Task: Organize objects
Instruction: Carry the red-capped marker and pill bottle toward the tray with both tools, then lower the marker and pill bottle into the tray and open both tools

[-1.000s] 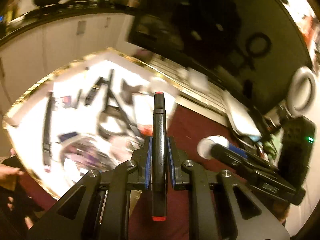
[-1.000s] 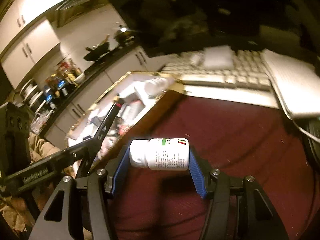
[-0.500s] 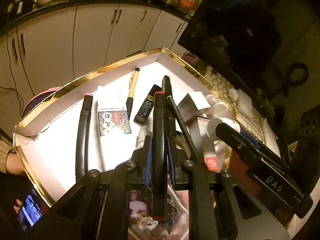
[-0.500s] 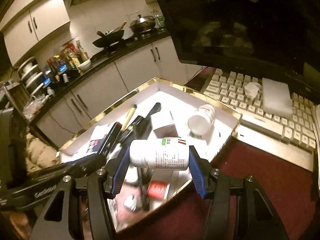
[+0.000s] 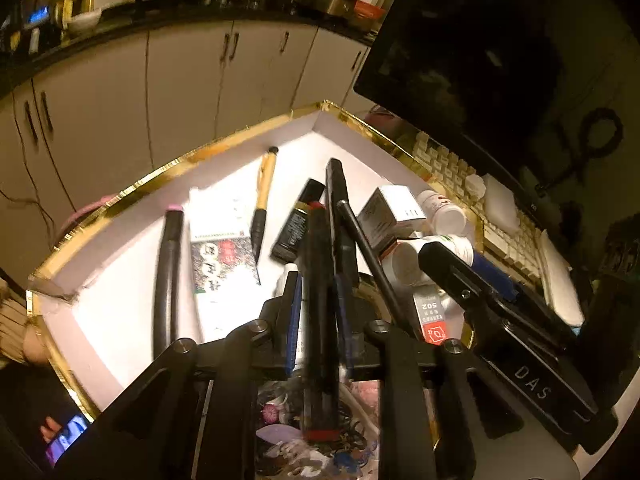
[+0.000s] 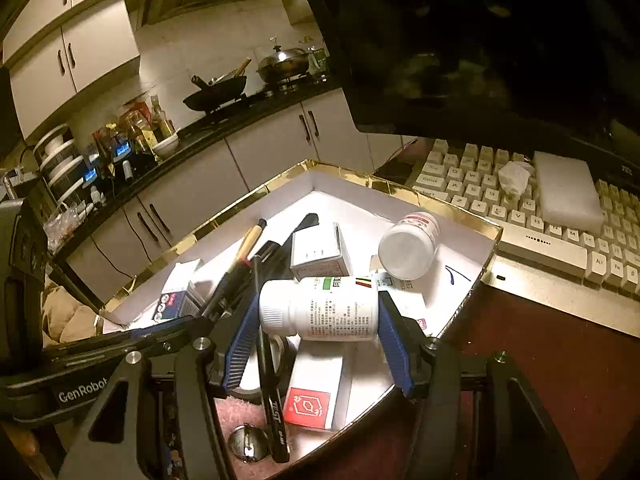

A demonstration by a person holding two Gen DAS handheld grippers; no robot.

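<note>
A white box with a gold rim holds pens, small cartons and bottles. My left gripper is shut on a black marker with red ends, held over the box. My right gripper is shut on a white pill bottle lying sideways between the blue pads, just above the box's near-right part. That bottle also shows in the left wrist view. A second white bottle lies in the box beyond it.
In the box lie a yellow pen, a black marker with a pink end, a long white carton, a small grey carton and a red-labelled carton. A cream keyboard and dark monitor stand to the right.
Both grippers have swung from over the red desk mat to over the box and moved lower toward its contents. Each keeps hold of its object.
</note>
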